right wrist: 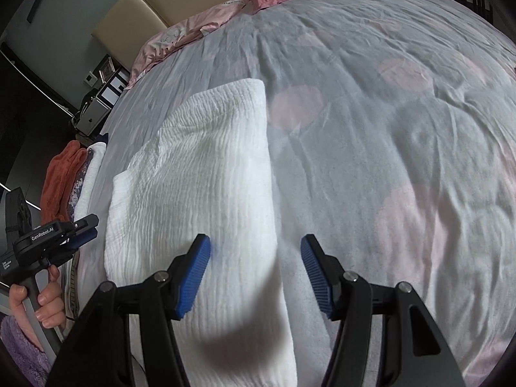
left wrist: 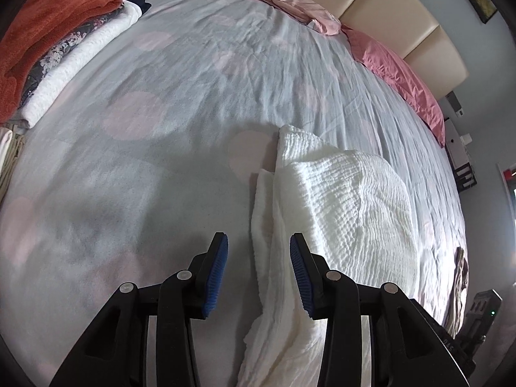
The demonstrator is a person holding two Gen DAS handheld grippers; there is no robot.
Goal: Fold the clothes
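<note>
Bedspread (left wrist: 193,96) pale, spotted | folded stack (left wrist: 64,38) sat at its far corner, done | white cloth (left wrist: 338,200) lay mid-bedspread, half-folded | left gripper (left wrist: 258,271) and right gripper (right wrist: 254,271) both released, empty.

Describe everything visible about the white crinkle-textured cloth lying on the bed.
The white crinkle-textured cloth looks like soft ribbed cotton gauze. It lies roughly folded into a long strip on the pale grey bedspread with pink spots, layers overlapping, with a thinner, loosely rumpled edge along one side. Its far corner is rounded. The open left gripper and open right gripper hover at its near end; neither grips it.
</note>
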